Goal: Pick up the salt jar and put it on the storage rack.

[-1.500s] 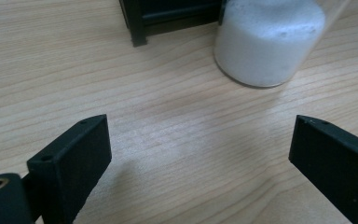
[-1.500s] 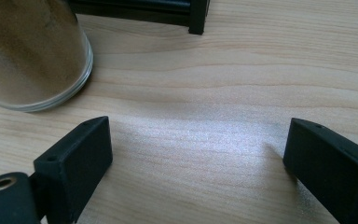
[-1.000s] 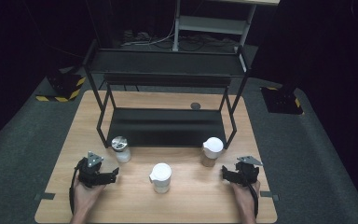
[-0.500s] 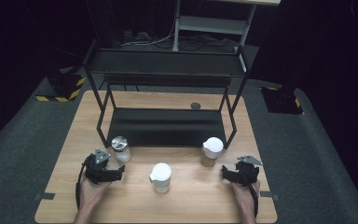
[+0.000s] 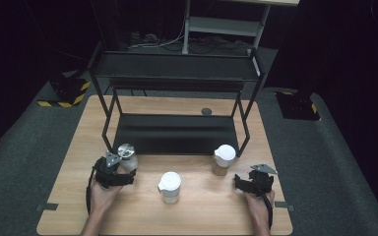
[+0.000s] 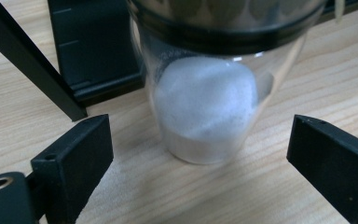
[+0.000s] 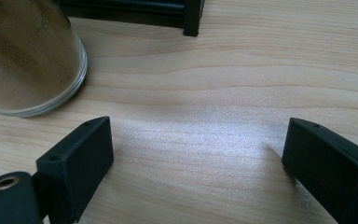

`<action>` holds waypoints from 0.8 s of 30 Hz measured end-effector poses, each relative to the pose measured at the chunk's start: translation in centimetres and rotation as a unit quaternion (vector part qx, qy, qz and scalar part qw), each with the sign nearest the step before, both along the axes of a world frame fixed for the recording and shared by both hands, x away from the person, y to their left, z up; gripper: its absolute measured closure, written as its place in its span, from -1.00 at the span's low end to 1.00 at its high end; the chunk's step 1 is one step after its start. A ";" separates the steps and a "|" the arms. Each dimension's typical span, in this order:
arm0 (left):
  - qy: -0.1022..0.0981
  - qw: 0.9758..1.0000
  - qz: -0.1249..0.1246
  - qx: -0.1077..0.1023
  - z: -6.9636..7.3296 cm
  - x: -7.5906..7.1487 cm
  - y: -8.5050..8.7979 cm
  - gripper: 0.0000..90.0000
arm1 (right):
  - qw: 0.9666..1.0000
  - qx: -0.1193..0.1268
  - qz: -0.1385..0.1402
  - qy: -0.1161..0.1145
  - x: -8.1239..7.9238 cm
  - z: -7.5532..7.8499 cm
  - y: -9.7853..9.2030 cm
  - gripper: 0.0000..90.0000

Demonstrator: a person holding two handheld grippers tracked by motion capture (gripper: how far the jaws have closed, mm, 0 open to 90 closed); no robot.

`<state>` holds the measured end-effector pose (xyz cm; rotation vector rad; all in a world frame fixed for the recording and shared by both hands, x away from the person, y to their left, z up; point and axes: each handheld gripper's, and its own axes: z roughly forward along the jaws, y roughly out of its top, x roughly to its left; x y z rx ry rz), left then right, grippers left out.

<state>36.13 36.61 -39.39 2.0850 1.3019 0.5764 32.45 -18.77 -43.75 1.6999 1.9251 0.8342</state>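
As jaws gape, left gripper (image 5: 120, 169) flanks salt jar (image 6: 205, 107) — right gripper (image 5: 248, 182) low, level.

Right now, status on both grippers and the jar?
Left gripper open, straddling jar of white powder. Right gripper open, empty, on table. Rack leg close by.

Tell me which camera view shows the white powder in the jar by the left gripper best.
The left gripper view: the jar stands close between the open jaws, and the white powder shows through its clear glass. The high view shows that jar small, mostly its silver lid, beside the left gripper.
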 end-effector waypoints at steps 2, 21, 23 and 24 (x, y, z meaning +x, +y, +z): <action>-0.001 1.000 0.001 0.000 -0.1 0.1 -0.1 -0.84 | 1.000 0.000 0.000 0.000 0.0 0.0 0.0 -0.81; -0.013 1.000 0.001 0.003 -0.4 1.3 -2.0 -0.84 | 1.000 -0.001 -0.001 -0.001 0.0 0.0 0.0 -0.80; -0.017 1.000 0.003 0.003 -0.5 1.4 -2.3 -0.83 | 1.000 -0.001 -0.003 0.000 0.0 0.0 0.1 -0.79; -0.019 1.000 0.004 0.005 -0.5 1.4 -2.3 -0.83 | 1.000 -0.001 -0.003 -0.001 0.0 0.0 0.1 -0.79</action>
